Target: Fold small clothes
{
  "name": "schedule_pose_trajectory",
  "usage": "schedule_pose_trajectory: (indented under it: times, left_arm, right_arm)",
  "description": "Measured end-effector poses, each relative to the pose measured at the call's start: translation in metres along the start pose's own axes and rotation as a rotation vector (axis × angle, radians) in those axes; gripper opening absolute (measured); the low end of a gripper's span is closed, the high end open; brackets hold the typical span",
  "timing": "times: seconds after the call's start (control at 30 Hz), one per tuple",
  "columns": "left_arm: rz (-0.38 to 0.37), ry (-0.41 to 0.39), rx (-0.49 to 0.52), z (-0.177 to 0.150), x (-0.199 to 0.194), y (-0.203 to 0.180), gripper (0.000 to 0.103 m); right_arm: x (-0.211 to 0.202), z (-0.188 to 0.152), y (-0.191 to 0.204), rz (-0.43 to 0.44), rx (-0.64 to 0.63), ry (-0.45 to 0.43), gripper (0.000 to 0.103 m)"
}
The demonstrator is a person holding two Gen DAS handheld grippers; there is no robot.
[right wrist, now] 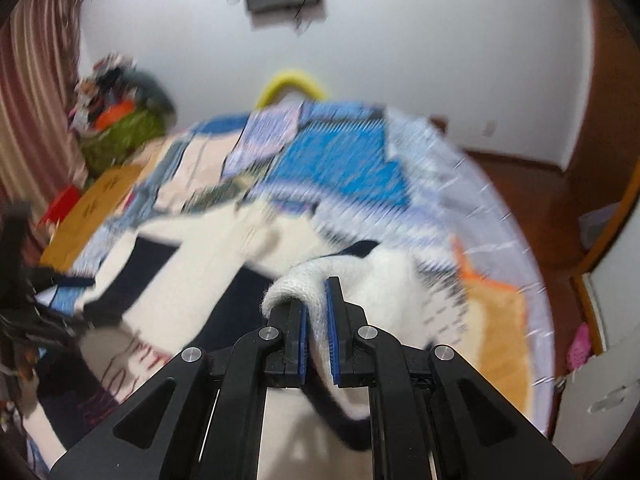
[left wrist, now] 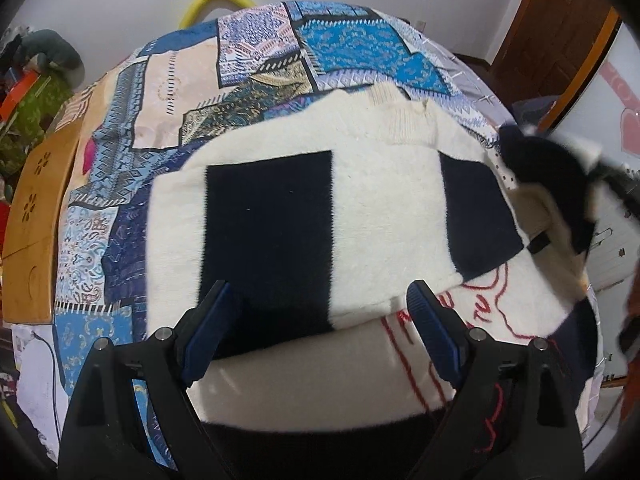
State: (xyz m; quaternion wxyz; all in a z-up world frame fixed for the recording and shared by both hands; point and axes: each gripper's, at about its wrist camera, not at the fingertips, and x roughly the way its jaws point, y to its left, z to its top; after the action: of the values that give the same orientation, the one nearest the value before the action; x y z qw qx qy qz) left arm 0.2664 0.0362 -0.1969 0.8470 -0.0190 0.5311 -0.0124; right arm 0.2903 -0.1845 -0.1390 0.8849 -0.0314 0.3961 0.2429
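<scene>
A white sweater with dark navy blocks (left wrist: 360, 184) lies spread on a patterned bedspread (left wrist: 256, 60), with red stitched lettering (left wrist: 480, 300) on its near white part. My left gripper (left wrist: 322, 312) hovers over the sweater's near edge. It is open, its blue pads wide apart and pressing on nothing. In the right wrist view, which is blurred by motion, my right gripper (right wrist: 317, 304) is shut on the sweater's white ribbed cuff (right wrist: 296, 280), and the sleeve is raised off the bed. The left wrist view shows that lifted sleeve (left wrist: 560, 184) as a blur at the right.
A wooden tray (left wrist: 36, 208) lies on the bed's left edge. Beyond it is a heap of toys and clothes (left wrist: 36, 76). A yellow hoop (left wrist: 216, 0) stands against the white wall. A white cabinet (left wrist: 616, 100) and a brown door (left wrist: 552, 20) are at the right.
</scene>
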Motion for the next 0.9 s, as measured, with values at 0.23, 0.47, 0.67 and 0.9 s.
schedule_pose_trajectory:
  times: [0.23, 0.47, 0.67, 0.9]
  left_arm:
    - [-0.007, -0.02, -0.027, -0.005, -0.011, 0.01, 0.088]
    - [-0.018, -0.022, -0.043, -0.009, -0.015, 0.009, 0.088]
    - [-0.016, -0.028, -0.026, -0.01, -0.018, 0.002, 0.088]
    - [-0.027, -0.026, -0.029, -0.01, -0.017, -0.003, 0.088]
  right_arm:
    - [0.036, -0.034, 0.023, 0.06, -0.005, 0.162, 0.01]
    - [0.024, -0.043, 0.018, 0.064, 0.051, 0.208, 0.033]
    - [-0.014, -0.047, 0.011, 0.089, 0.056, 0.155, 0.054]
    - [-0.064, -0.05, -0.023, -0.003, 0.112, 0.041, 0.061]
